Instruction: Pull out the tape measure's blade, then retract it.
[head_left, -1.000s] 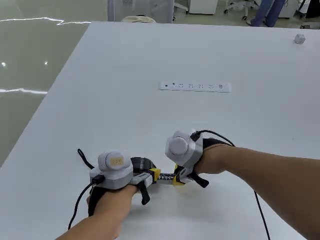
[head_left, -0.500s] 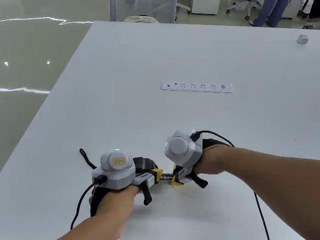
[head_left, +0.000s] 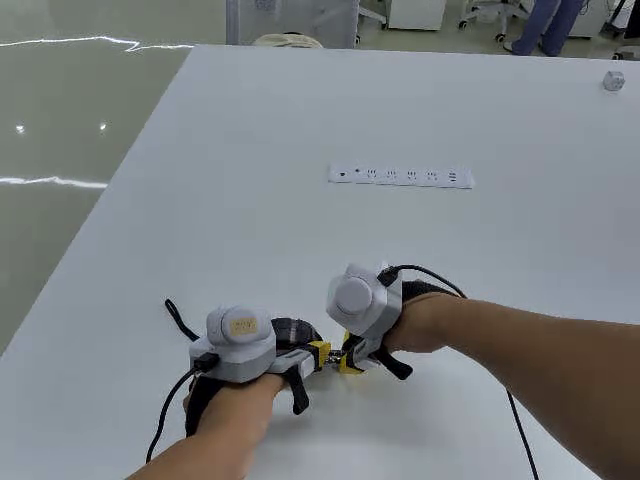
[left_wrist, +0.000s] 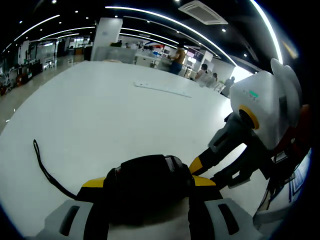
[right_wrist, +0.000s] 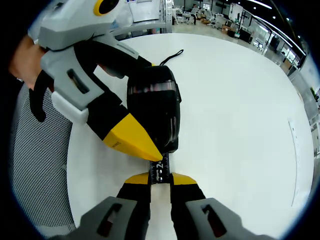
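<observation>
Since a second ago the two grippers have drawn closer together, and the stretch of blade showing between them is shorter. The wide white surface (head_left: 300, 130) carries everything, low in the head view and near the person. The grey-and-white left gripper (left_wrist: 150, 184), with black fingers (left_wrist: 95, 183) tipped in yellow, is clamped on the black, round-bodied tape measure (left_wrist: 145, 172), one finger on each side of its case. The case rests on the surface. The right gripper (right_wrist: 160, 179), of the same make, meets it tip to tip, its fingers pinched together on the narrow black blade (right_wrist: 159, 171) with pale numerals, just beside the mouth of the case. Only a short piece of blade is out. A thin black loop cord (left_wrist: 47, 170) trails from the case across the surface. A long white power strip (head_left: 400, 177) lies well apart, farther up the surface.
</observation>
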